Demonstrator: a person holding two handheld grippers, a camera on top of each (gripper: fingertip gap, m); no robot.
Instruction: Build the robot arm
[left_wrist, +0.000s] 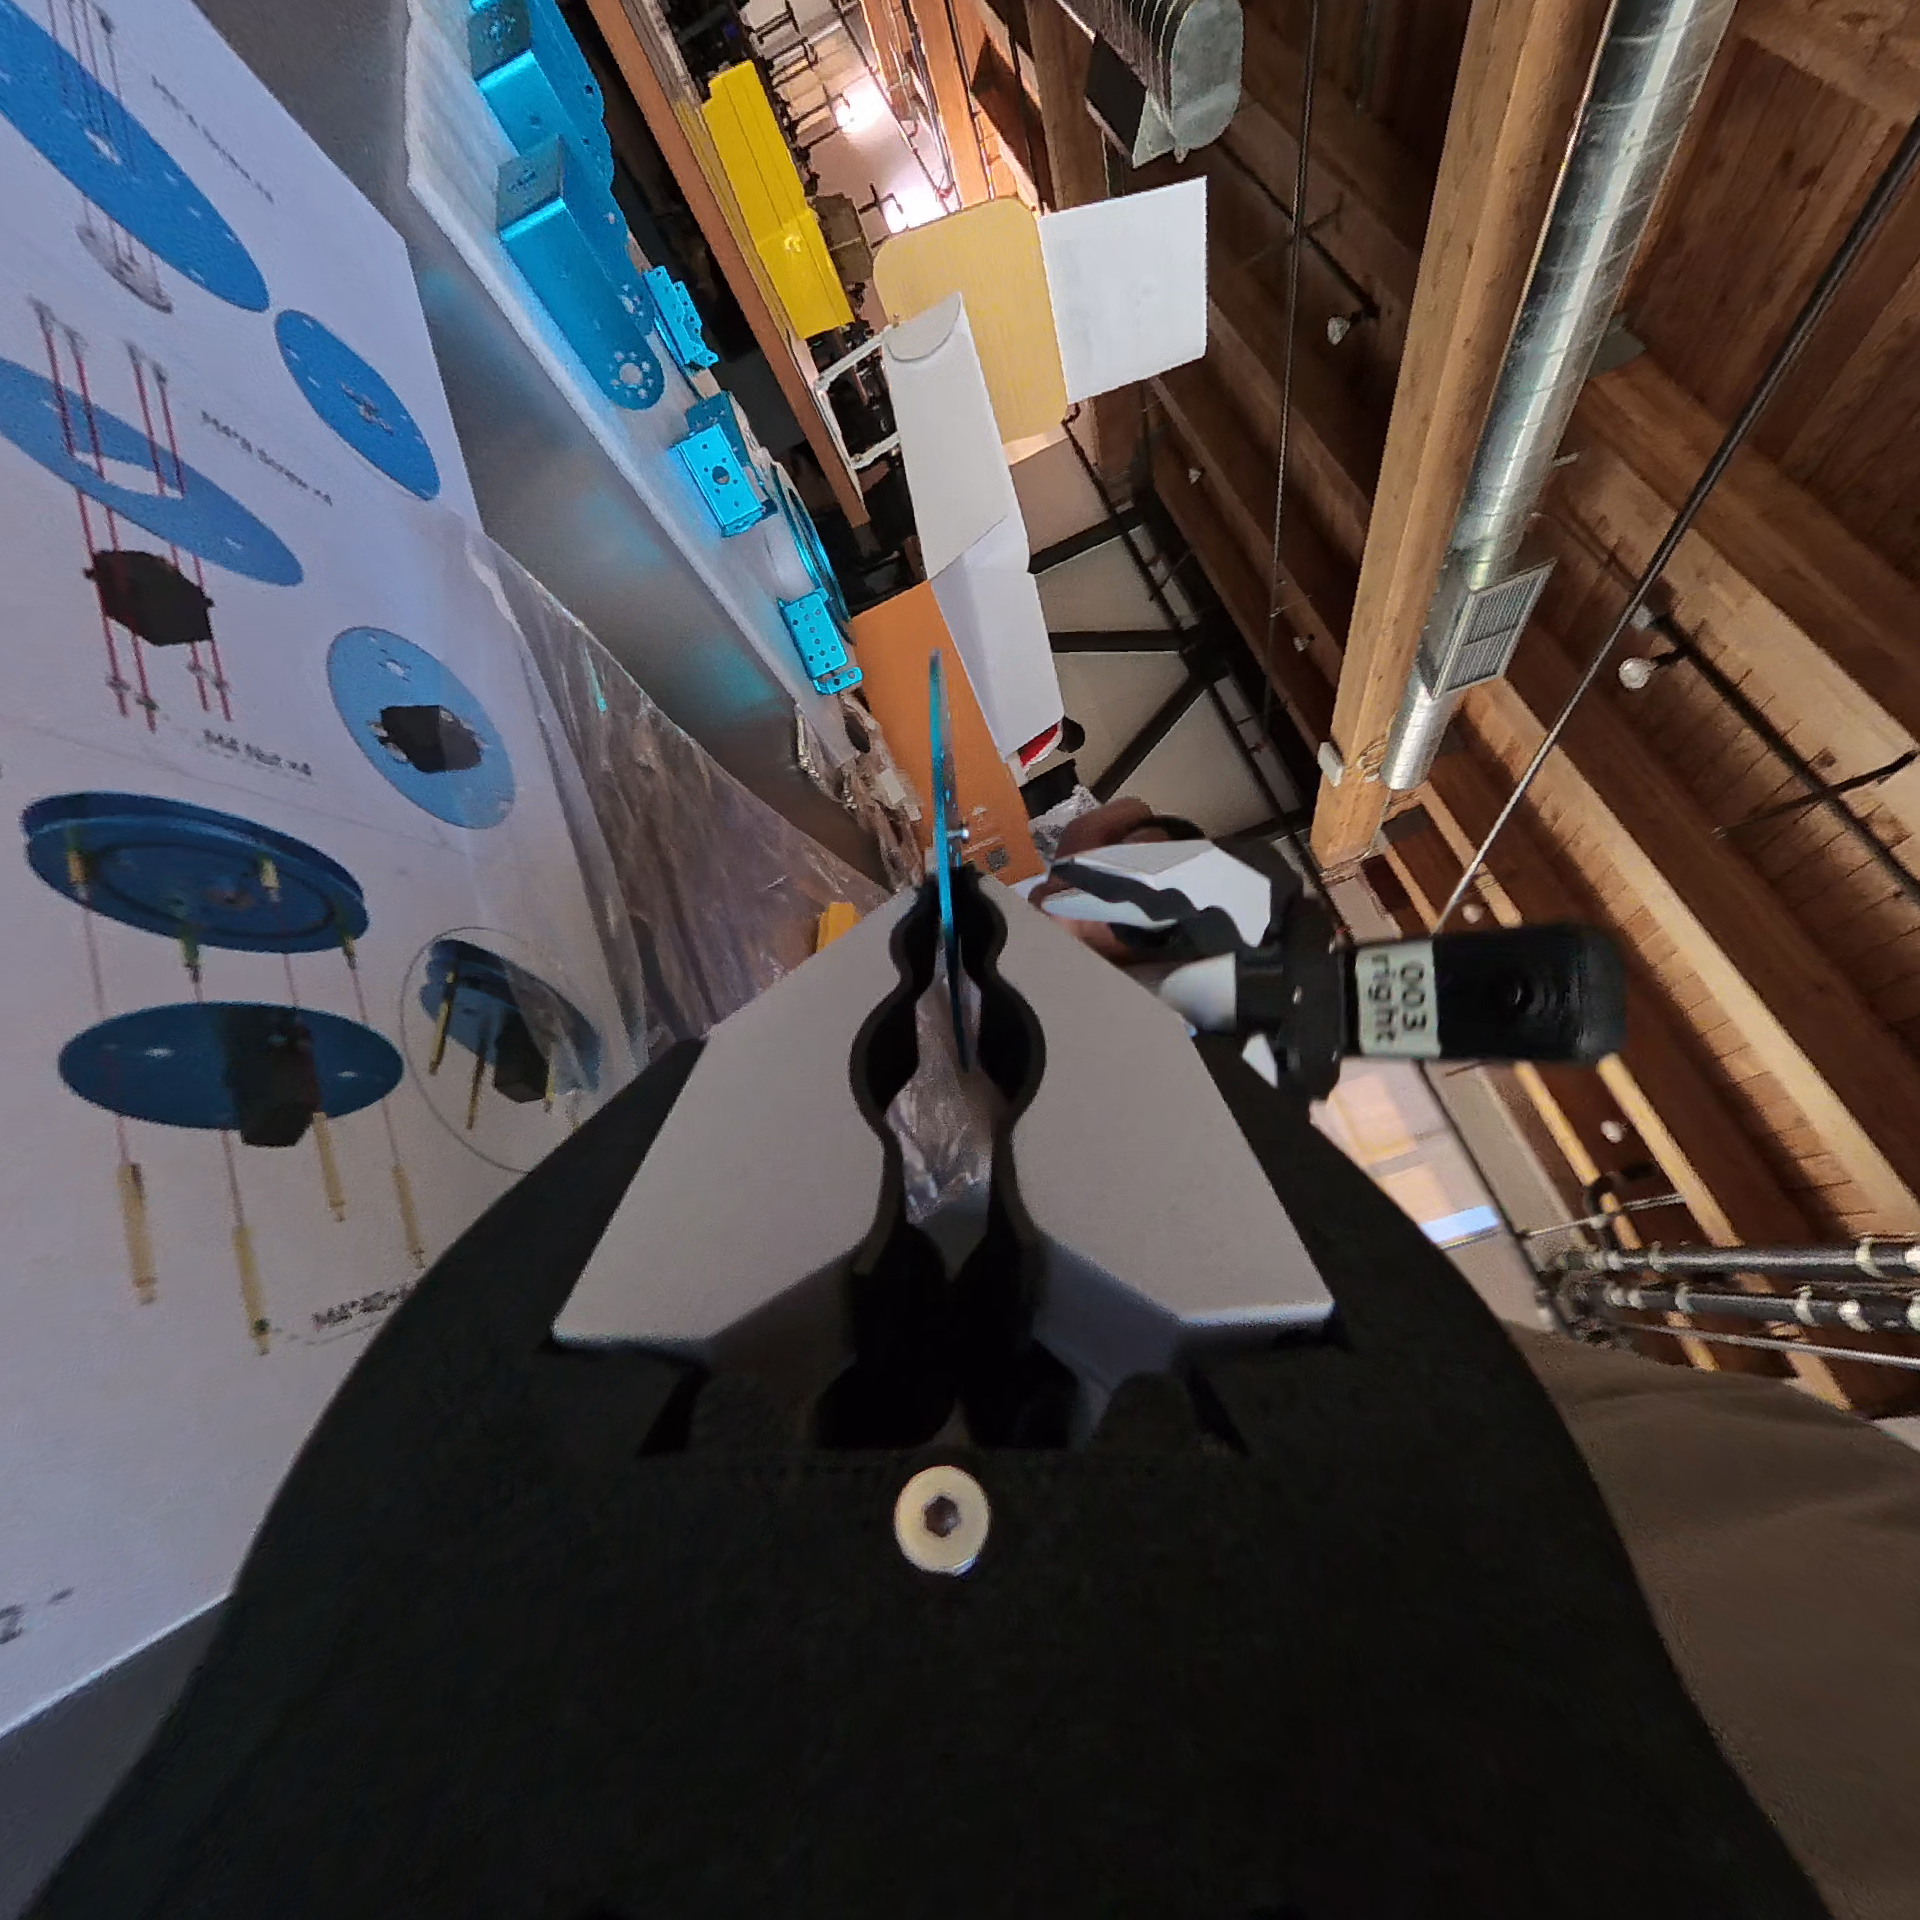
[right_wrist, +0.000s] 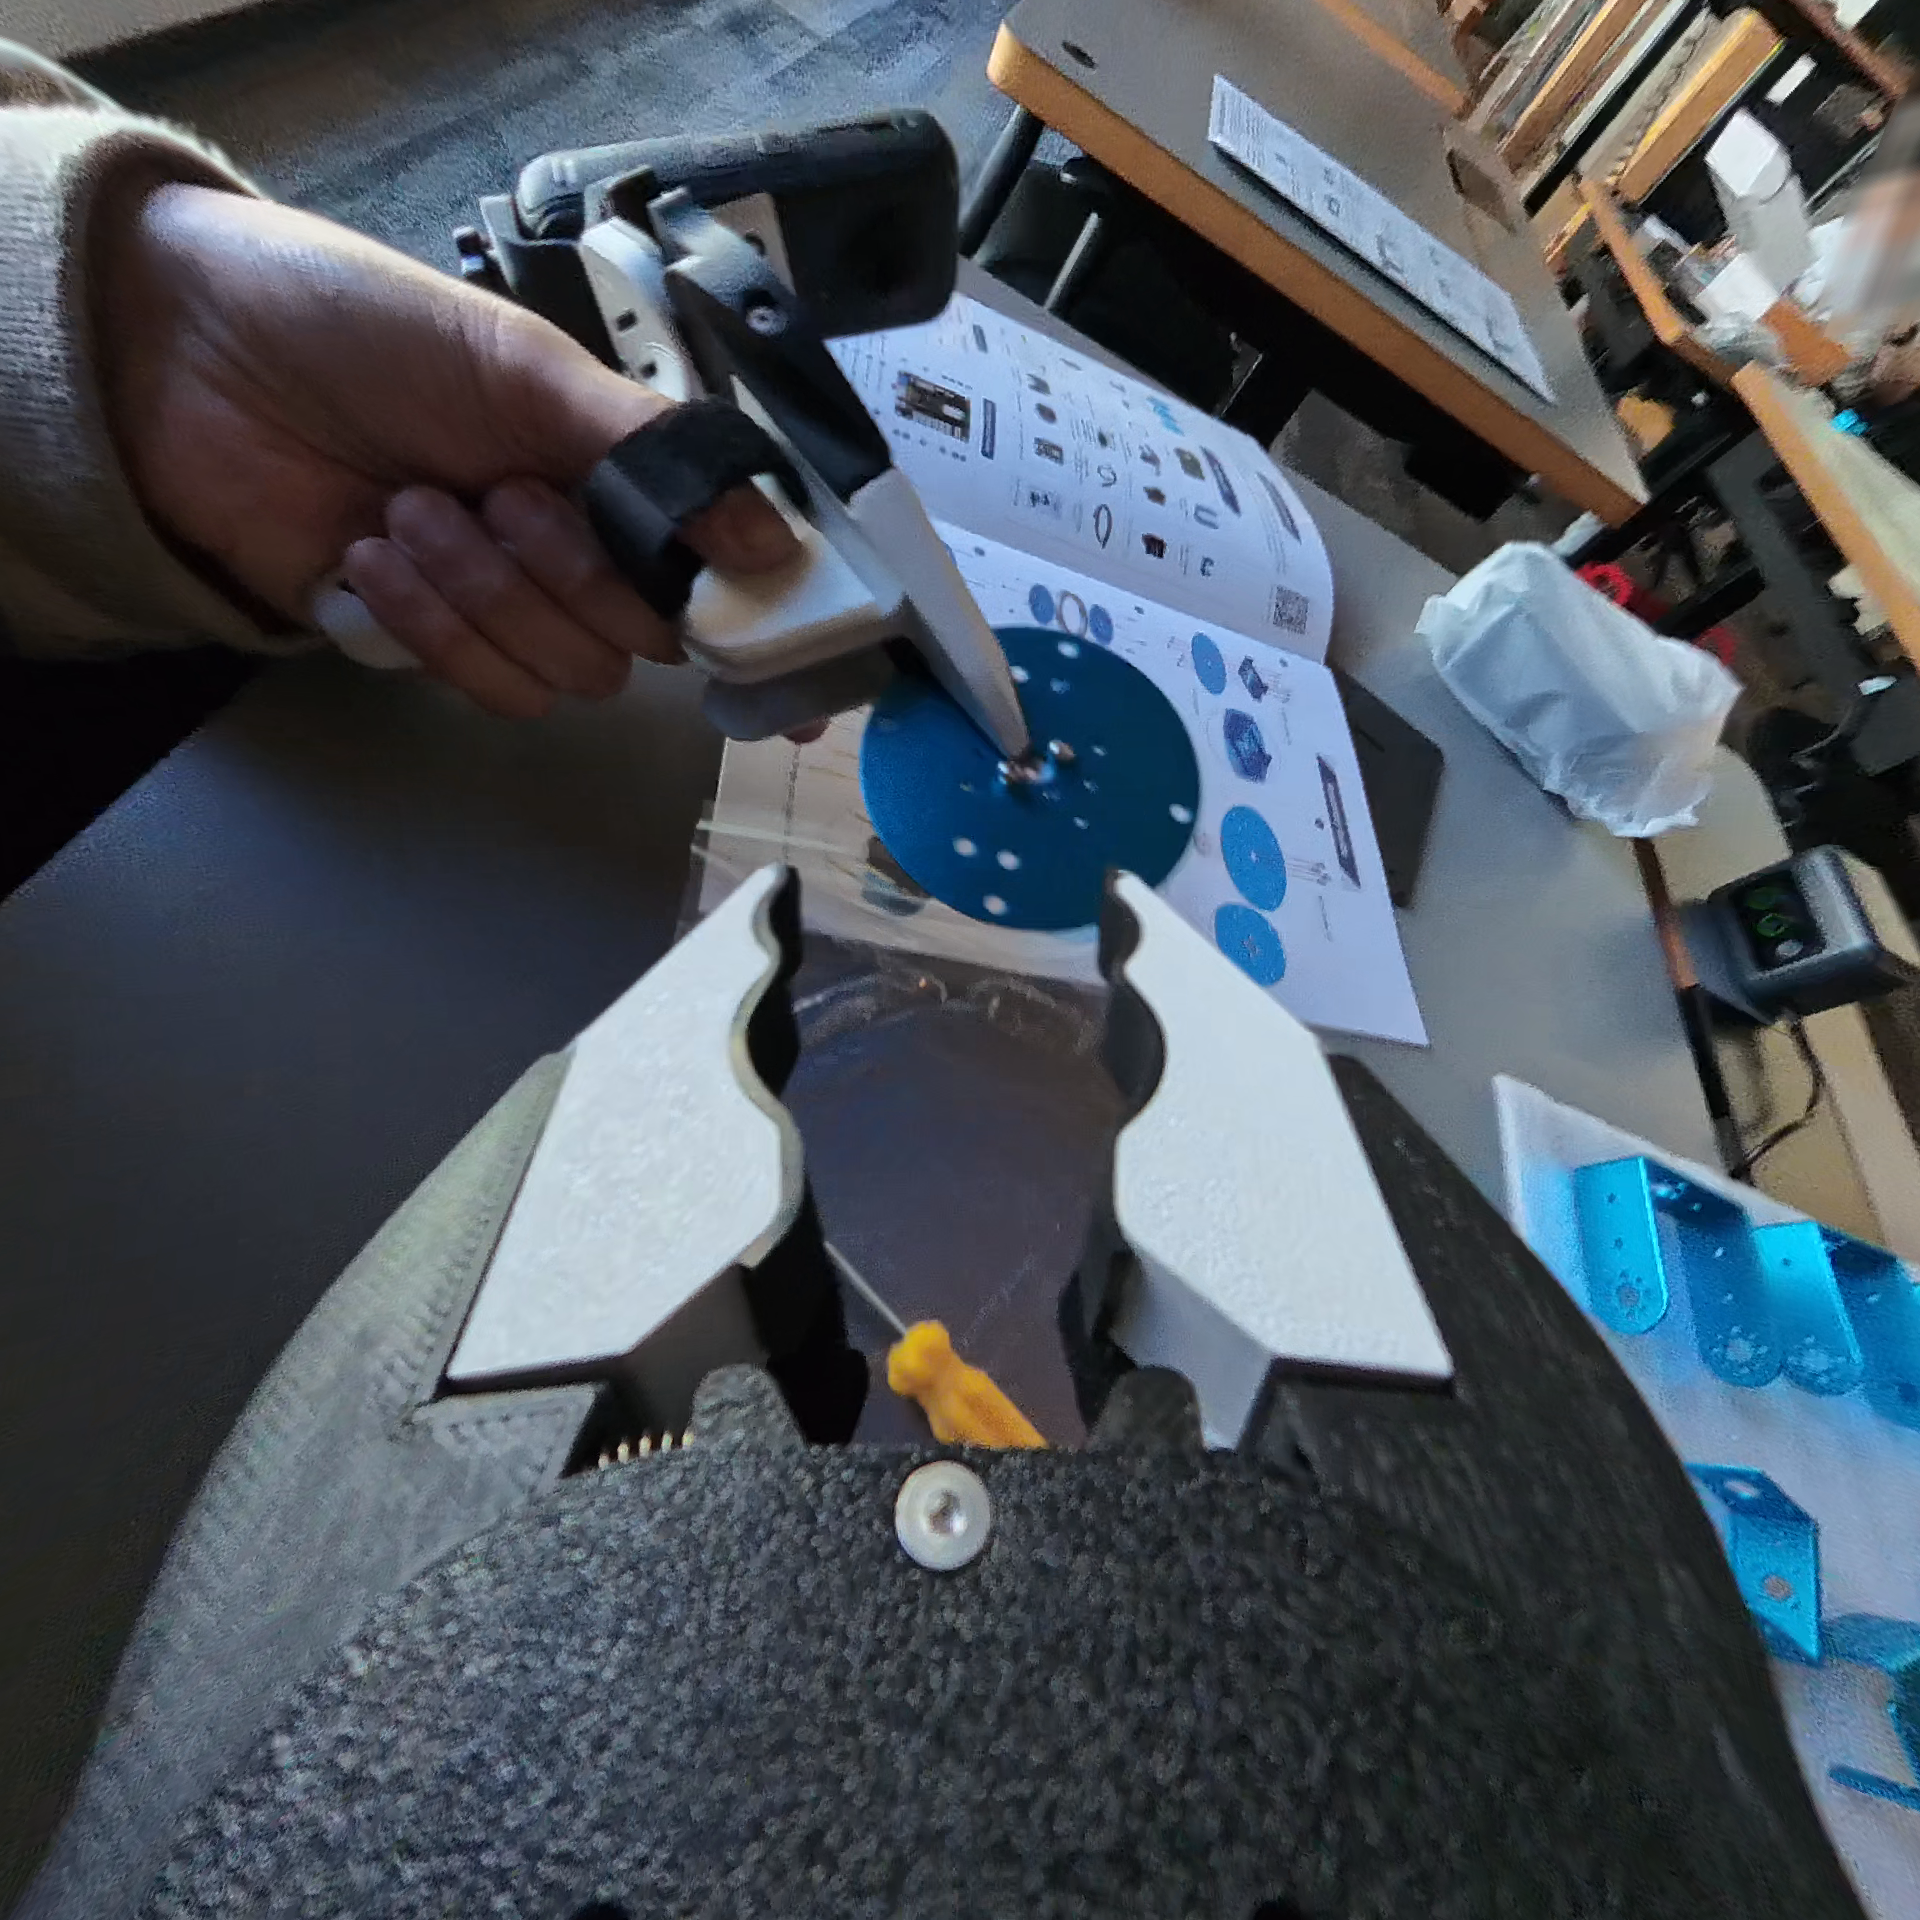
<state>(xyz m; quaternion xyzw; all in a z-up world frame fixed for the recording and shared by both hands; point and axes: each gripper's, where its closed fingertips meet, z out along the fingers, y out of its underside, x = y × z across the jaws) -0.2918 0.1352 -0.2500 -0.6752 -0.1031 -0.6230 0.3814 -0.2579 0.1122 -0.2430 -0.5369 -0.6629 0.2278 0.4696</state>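
In the left wrist view, my left gripper (left_wrist: 951, 914) has its fingers pinched narrow on a thin blue disc (left_wrist: 943, 790), seen edge-on and held upright, clear of the table, I judge so both faces stay reachable. An instruction sheet (left_wrist: 208, 727) lies to the left; the right gripper (left_wrist: 1143, 904) hovers just right of the disc.

In the right wrist view, my right gripper (right_wrist: 945, 914) stands wide and empty, the disc just beyond its tips. The disc is round and perforated, with small screws near its centre. A yellow-handled screwdriver (right_wrist: 956, 1392) lies below, between the fingers.
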